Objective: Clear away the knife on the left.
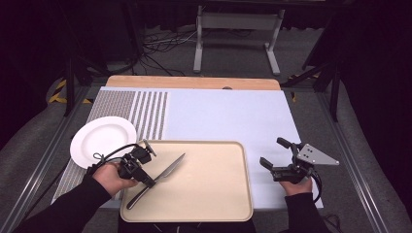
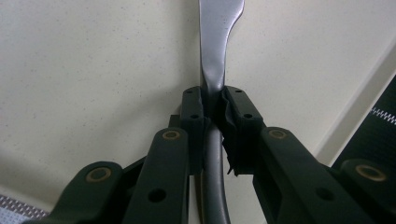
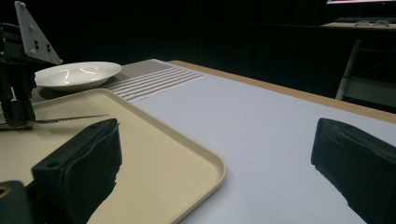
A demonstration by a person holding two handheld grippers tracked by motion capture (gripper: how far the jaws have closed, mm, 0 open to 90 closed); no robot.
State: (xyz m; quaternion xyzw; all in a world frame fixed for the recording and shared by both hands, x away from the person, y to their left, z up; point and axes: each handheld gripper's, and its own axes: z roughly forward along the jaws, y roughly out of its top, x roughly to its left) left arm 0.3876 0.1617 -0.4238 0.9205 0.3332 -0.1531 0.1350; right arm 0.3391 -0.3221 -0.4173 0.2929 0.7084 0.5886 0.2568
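A silver table knife (image 1: 171, 168) lies slanted on the left part of the beige tray (image 1: 214, 189), with its serrated blade pointing away from me. My left gripper (image 1: 150, 183) is shut on the knife where handle meets blade. In the left gripper view both pads (image 2: 232, 114) press the knife (image 2: 214, 56) over the tray (image 2: 93, 70). My right gripper (image 1: 275, 153) rests on the white mat to the right of the tray, open, with nothing between its fingers. The right gripper view shows the wide gap of that gripper (image 3: 217, 154), the knife (image 3: 70, 119) and the left gripper (image 3: 16, 114) beyond.
A white plate (image 1: 102, 138) sits on a striped placemat (image 1: 145, 109) just left of the tray's far corner. The white mat (image 1: 228, 114) covers the table behind and to the right of the tray. A wooden table edge (image 1: 194, 82) runs along the far side.
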